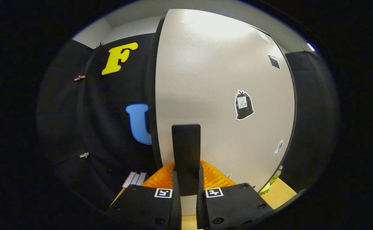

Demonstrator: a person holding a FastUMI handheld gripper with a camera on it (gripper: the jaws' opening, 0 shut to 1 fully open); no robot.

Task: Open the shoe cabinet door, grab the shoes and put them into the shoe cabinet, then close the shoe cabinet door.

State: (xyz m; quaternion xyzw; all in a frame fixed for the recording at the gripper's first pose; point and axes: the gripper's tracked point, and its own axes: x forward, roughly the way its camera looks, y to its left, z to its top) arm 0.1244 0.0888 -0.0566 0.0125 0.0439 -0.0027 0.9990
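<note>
Pale grey laminate: the shoe cabinet door [218, 89] stands right ahead of the gripper [186, 188], dark edge banding along its left and right sides. Door looks shut or near shut; cannot tell for sure from this angle.

Black upright handle [186, 156] sits on the door's lower middle, between the two fingers. Both fingers are narrowed in on it, the left finger [175, 191] and right finger [201, 191] each hard against a side of the handle's lower part, so the gripper is clamped on the handle, nearly closed. Square marker tags on top of both finger bodies.

Stickers on the door: a black bag-shaped sticker [244, 104] towards the right edge at mid-height, a small dark one near the upper right corner, a small pale one near the lower right edge.

Orange ribbed plastic thing [218, 177] lies low behind the fingers, at the door's foot; what it is, cannot tell. Wooden floor [282, 191] by the door's lower right corner. A yellow-green item [266, 188] by that corner, too small to tell.
</note>
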